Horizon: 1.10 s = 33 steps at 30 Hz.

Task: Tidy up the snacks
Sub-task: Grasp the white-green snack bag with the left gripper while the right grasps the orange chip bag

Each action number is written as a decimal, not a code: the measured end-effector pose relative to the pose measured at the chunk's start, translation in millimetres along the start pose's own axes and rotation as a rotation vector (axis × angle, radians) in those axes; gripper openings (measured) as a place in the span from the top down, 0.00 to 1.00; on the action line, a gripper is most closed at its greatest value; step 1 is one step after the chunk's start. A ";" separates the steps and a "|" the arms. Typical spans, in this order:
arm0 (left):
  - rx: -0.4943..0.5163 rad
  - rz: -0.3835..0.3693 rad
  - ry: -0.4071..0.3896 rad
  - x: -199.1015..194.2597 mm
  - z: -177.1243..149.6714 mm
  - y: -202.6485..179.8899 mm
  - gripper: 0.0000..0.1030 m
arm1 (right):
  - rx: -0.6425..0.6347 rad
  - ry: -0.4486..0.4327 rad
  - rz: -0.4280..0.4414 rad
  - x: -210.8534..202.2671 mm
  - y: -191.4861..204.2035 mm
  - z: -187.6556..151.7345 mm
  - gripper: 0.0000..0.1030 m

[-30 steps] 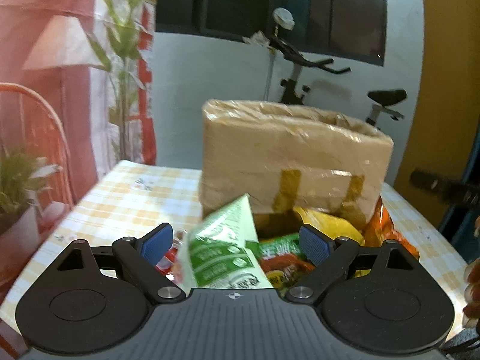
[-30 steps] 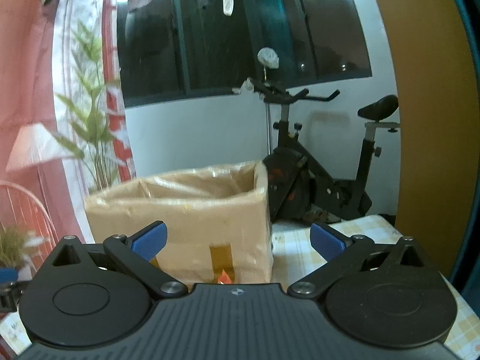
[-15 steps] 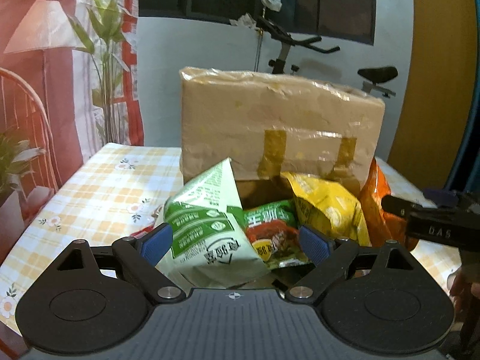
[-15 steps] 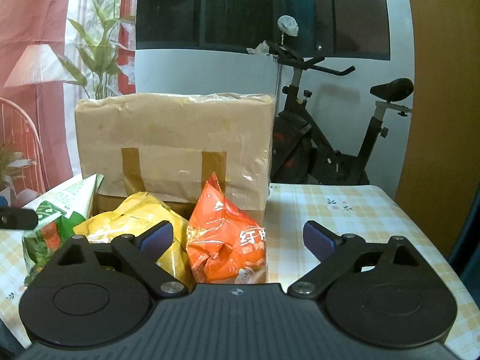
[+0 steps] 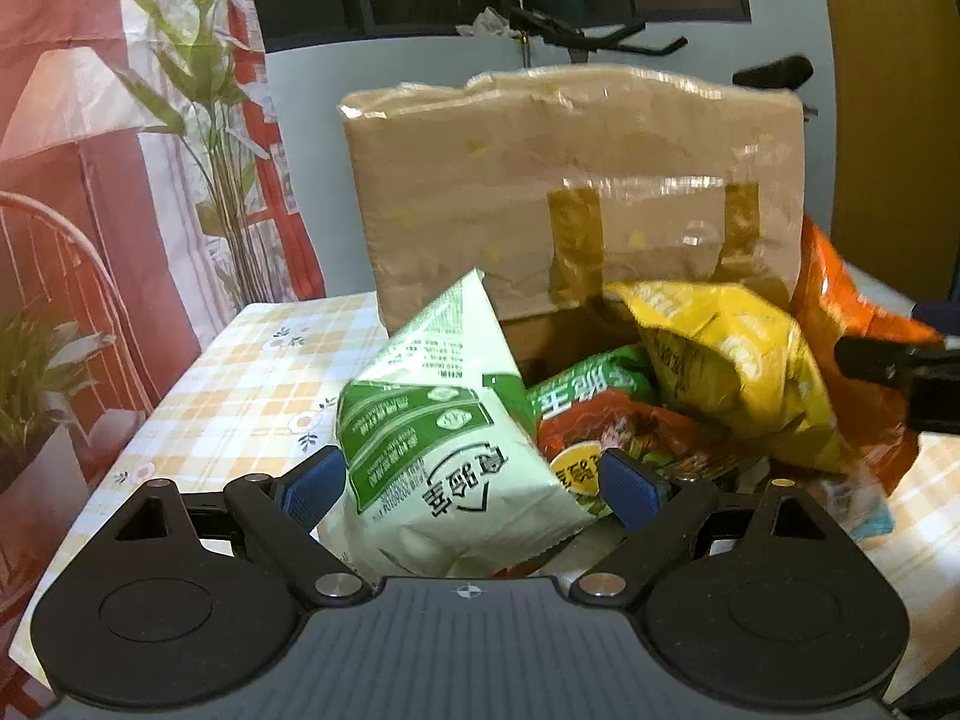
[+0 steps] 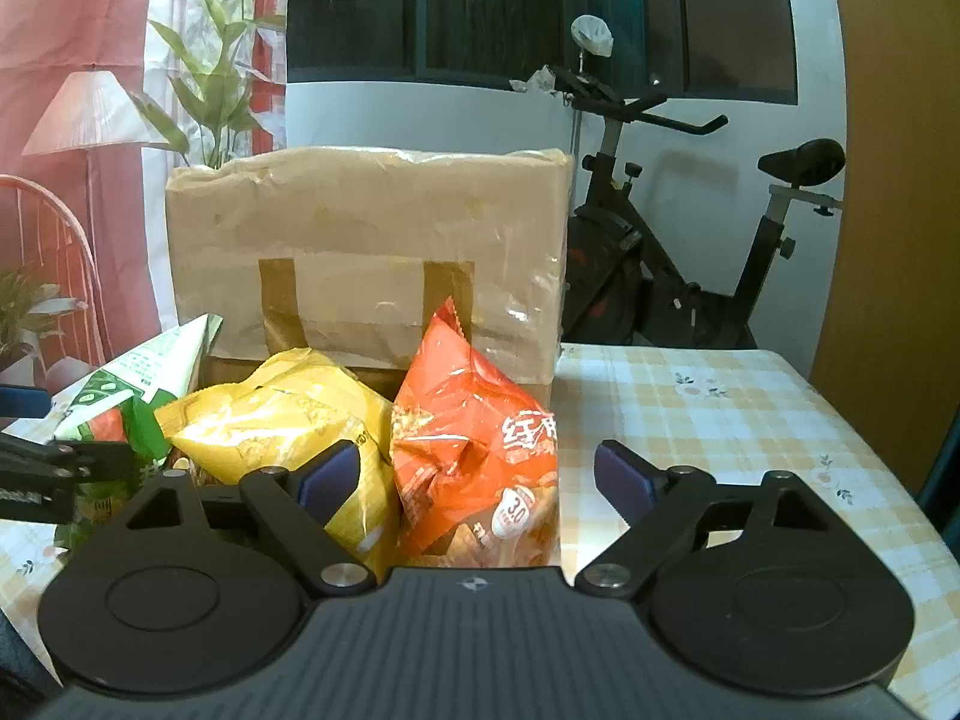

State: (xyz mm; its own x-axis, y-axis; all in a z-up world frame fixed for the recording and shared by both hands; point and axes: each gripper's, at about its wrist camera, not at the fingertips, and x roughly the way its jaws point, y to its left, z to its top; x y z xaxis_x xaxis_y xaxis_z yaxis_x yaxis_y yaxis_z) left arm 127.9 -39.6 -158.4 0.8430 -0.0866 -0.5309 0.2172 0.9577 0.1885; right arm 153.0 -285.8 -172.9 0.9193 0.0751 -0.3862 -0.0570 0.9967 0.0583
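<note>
A pile of snack bags lies on the checked tablecloth in front of a taped cardboard box (image 5: 576, 192). In the left wrist view, my left gripper (image 5: 471, 486) is open around a pale green bag (image 5: 444, 438). Behind it lie a green-and-red noodle pack (image 5: 600, 414), a yellow bag (image 5: 732, 360) and an orange bag (image 5: 840, 300). In the right wrist view, my right gripper (image 6: 477, 474) is open with the orange bag (image 6: 474, 450) between its fingers; the yellow bag (image 6: 276, 414) is at its left finger. The box (image 6: 372, 258) stands behind.
The table (image 6: 708, 408) extends to the right of the box. An exercise bike (image 6: 672, 252) stands behind the table against the wall. A plant (image 5: 198, 120) and red chair (image 5: 48, 276) are to the left. My left gripper's finger shows at the left edge of the right wrist view (image 6: 54, 468).
Both grippers have come down and forward toward the snack pile. The green bag now sits between the left fingers and the orange bag between the right fingers. Both stay open.
</note>
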 end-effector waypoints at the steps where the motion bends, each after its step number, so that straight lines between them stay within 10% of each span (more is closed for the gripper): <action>1: 0.007 0.006 0.005 2.5 -1.1 -0.8 0.10 | 0.000 0.000 0.001 0.3 0.1 -0.8 0.15; 9: -0.005 0.064 0.051 18.9 -9.0 3.9 0.10 | -0.011 0.017 0.016 7.9 0.5 -9.1 0.21; 17: -0.038 0.066 0.025 14.2 -10.7 15.1 0.39 | 0.009 -0.007 -0.007 9.7 -5.7 -15.0 0.41; 33: -0.133 0.046 -0.031 -9.2 -3.8 24.1 0.42 | 0.066 -0.052 -0.034 -6.1 -14.5 -12.7 0.49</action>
State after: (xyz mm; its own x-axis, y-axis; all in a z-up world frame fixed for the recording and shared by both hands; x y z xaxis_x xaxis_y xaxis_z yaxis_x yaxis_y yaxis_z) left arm 123.5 -14.6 -152.1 0.8658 -0.0483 -0.4981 0.1128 0.9885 0.1003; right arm 143.3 -300.4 -183.1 0.9394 0.0378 -0.3407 -0.0010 0.9942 0.1075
